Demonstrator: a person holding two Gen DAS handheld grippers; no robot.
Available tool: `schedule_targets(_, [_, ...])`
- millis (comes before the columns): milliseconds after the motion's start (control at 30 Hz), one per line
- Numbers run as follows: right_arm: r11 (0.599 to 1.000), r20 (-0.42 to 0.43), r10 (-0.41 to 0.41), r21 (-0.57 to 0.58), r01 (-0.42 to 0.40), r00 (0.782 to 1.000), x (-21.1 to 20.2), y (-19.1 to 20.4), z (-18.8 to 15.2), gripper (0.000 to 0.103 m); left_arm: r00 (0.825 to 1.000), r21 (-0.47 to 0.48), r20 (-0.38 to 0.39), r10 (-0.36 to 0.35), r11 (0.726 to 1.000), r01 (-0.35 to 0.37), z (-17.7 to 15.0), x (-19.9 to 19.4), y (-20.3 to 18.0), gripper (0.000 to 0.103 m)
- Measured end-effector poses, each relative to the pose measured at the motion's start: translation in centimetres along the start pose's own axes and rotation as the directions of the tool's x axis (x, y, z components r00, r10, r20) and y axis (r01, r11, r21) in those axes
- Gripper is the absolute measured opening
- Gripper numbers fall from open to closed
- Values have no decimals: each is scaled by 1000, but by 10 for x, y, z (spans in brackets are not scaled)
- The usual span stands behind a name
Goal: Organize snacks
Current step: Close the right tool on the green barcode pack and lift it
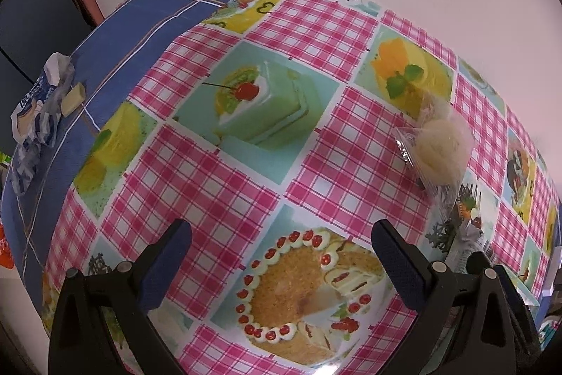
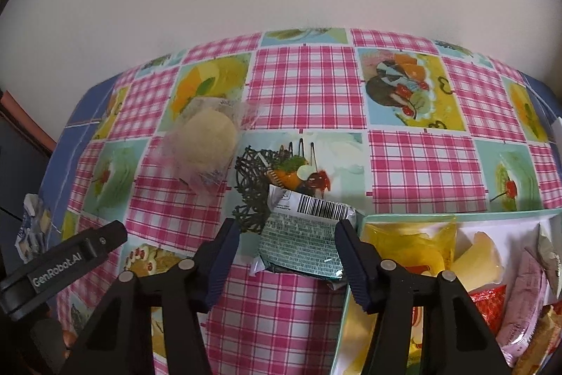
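Note:
On the cake-patterned tablecloth (image 2: 309, 86) lies a green-and-white snack packet (image 2: 302, 234), barcode side up. My right gripper (image 2: 286, 231) straddles it. The right pad touches the packet's edge, while a strip of cloth shows between the left pad and the packet, so the grip is not closed. A pale round bun in clear wrap (image 2: 207, 143) lies to the upper left of the packet, and in the left wrist view the bun (image 1: 442, 139) is at the right. My left gripper (image 1: 281, 234) hangs open over bare cloth with nothing between its fingers.
A teal-rimmed box (image 2: 404, 217) at the right holds a yellow packet (image 2: 411, 241), a pale jelly cup (image 2: 474, 259) and red and pink packets. A crumpled blue-and-white wrapper (image 1: 38, 108) lies on the blue cloth at the far left. A white wall stands behind the table.

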State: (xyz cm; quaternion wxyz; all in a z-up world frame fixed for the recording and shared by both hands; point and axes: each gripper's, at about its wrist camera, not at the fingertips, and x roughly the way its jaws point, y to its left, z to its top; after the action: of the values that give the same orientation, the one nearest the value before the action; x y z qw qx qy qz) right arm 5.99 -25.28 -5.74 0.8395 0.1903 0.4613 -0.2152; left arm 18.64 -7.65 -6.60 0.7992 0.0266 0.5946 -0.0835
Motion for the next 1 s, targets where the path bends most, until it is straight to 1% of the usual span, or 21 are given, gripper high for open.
schedule_targets(333, [1000,1,-25,-6,25,1000,5,0,-2,58,1000,-15,-13,-4,1000,4,-1,5,2,102])
schedule_targets(433, [1000,-1,16,-4,-16,1000,5,2,-3,58,1000,-16,-14,-6,1000,6,-2,5,3,102])
schedule_targets(567, [999,-6,29,-19,-29,1000,6,7,-2,58,1000,-17,-17,-8,1000,7,-3,5,3,102])
schedule_targets(667, [998,-3,69,-2,-69,998,3,7,-1,59,1000,-16,-17,-7,1000,7,-4,6,2,102])
schedule_targets(800, [1000,43,18,12,-18,999,-4,3,2,59,1000,-18,-21,-4,1000,4,-4,7,2,102])
schedule_targets(900, [999,33,20,34,-21,999,-1,-2,3,60,1000,-16,-26,-2,1000,2,-3,9,2,102])
schedule_targets(1000, [999,14,30,30,-30,999,4,-2,0,60,1000,-12,-27,0,1000,-1,-3,11,1,102])
